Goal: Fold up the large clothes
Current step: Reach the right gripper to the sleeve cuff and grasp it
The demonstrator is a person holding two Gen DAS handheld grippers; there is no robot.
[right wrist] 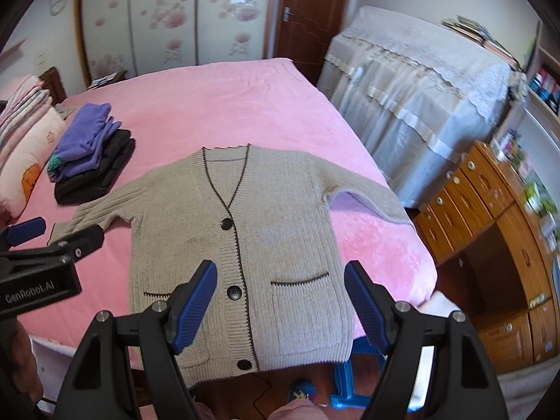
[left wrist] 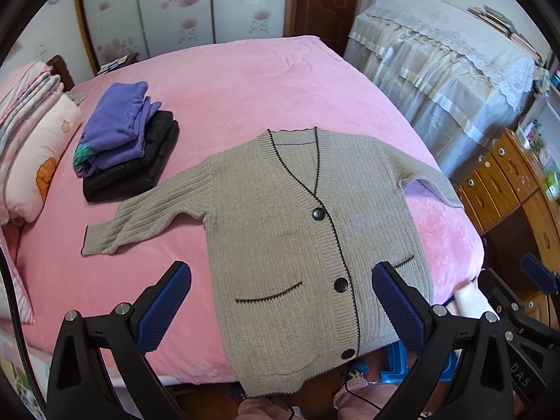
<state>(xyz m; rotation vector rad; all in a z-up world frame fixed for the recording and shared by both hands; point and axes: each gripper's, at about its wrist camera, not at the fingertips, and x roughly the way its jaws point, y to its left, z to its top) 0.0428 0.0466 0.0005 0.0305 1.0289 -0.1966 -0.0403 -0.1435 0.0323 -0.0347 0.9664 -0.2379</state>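
1. Cardigan [left wrist: 287, 231] lies flat, front up, on bed [left wrist: 224, 80], hem over near edge.
2. Left tongs [left wrist: 280, 309] & right tongs [right wrist: 280, 306] both gape, empty.
3. We start w/ sleeves [left wrist: 140, 220]: pinch cuffs, fold inward evenly.

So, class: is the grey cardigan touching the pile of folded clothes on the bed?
Apart. The left wrist view shows a strip of pink blanket between the grey cardigan sleeve and the pile of folded clothes.
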